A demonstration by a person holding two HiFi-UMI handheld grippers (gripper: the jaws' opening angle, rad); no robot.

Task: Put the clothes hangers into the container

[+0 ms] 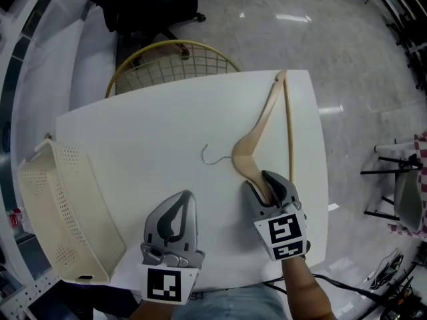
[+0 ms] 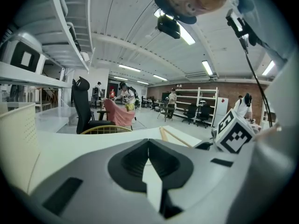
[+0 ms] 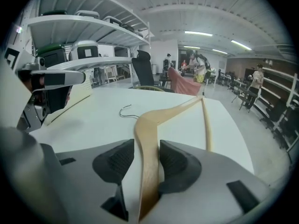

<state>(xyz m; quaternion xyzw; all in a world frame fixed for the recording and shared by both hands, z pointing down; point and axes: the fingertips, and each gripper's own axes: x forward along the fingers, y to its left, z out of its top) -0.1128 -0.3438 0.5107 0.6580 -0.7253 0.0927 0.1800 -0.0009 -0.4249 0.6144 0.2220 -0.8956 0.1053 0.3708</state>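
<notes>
The white table (image 1: 133, 132) fills most of the head view. A cream perforated container (image 1: 60, 205) sits tilted at its left edge, and a yellow-rimmed wire basket (image 1: 175, 62) shows beyond the far edge. On the right half of the table lies a wooden clothes hanger (image 1: 248, 153), flat on the surface and well apart from the container. Its metal hook (image 1: 212, 157) points left, and its straight bar (image 1: 289, 132) runs along the table's right side. The right tongs (image 1: 265, 182) are lowered over the hanger's near arm, released and spread wide. In the right gripper view, that arm (image 3: 149, 125) runs lengthwise between the two pads. A sliver of table shows between the wood and the left pad, while the right pad stands just beside the wood; whether it touches cannot be told. The left tongs (image 1: 183, 193) hang low over the table's near edge, left of the hanger and apart from it. Their tips are clenched together on nothing (image 2: 148, 143).
</notes>
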